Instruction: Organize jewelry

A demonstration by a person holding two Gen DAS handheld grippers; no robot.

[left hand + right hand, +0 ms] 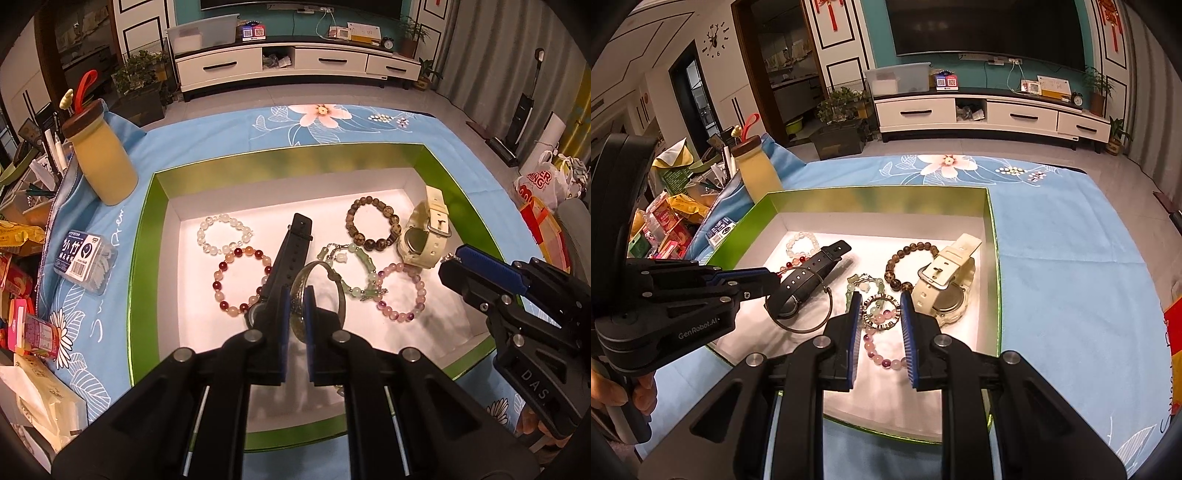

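Observation:
A green-rimmed box [144, 236] with a white floor holds several bracelets and two watches. My left gripper [297, 295] is shut on the edge of a thin silver bangle [341, 295], held upright over the black watch [291, 251]; in the right wrist view that gripper [774, 282] and its bangle [830, 301] are at the left. My right gripper [880, 297] is shut on a small sparkly ring-shaped bracelet [882, 326], above the purple-pink bead bracelet [882, 360]. In the left wrist view the right gripper [452, 262] is beside the cream watch [424, 236].
A brown bead bracelet [373, 225], a green jade one [354, 273], a clear one [225, 234] and a red-pink one [240, 280] lie in the box. On the blue floral cloth [461, 147] stand a yellow jar [103, 166] and a floss box [85, 262]. Snack packs crowd the left edge.

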